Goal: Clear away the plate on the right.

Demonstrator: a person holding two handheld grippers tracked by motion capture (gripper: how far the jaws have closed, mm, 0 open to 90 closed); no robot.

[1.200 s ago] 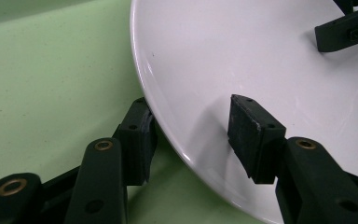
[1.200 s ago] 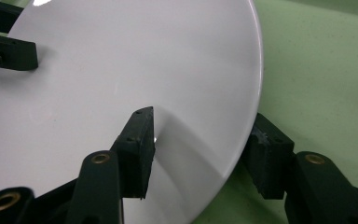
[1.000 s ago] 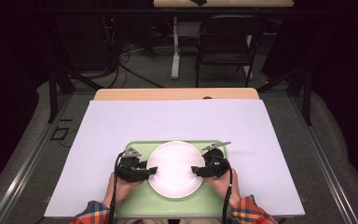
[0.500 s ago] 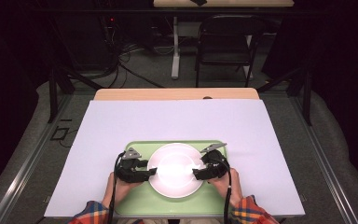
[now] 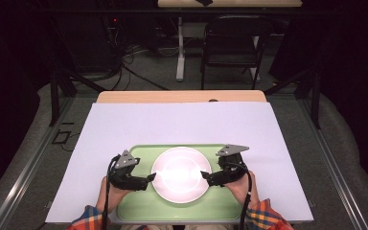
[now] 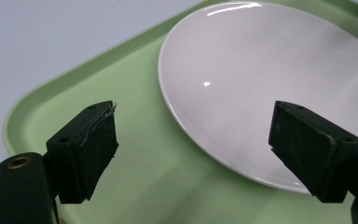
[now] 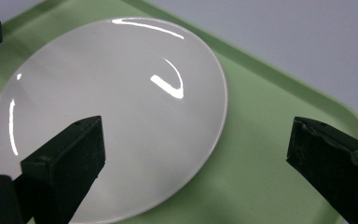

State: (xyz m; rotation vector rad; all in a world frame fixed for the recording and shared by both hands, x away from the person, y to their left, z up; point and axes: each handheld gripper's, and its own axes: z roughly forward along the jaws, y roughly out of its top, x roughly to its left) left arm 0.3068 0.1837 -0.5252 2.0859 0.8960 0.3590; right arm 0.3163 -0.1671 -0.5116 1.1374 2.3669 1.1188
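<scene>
Both claws had drawn back from the plate's rim since the earlier frames, and their jaws had just been opening, with nothing left between them. At nine o'clock of the plate, in the high view, the left claw (image 5: pixel 149 178) hung over the green tray (image 5: pixel 139 211), its tips pointing toward the plate's edge and just clear of it. In the left gripper view that claw (image 6: pixel 193 144) stood spread wide above the tray, one jaw over bare green, the other over the plate's near rim, neither pressing on it. The white plate (image 5: pixel 180 174) lay flat in the middle of the tray, which sat at the near edge of the pale tabletop (image 5: pixel 182 124). At three o'clock of the plate the right claw (image 5: pixel 204 175) mirrored the left one. The right gripper view showed this claw (image 7: pixel 196 158) spread as well, above the plate (image 7: pixel 107 116) and the tray (image 7: pixel 270 140), gripping nothing.
</scene>
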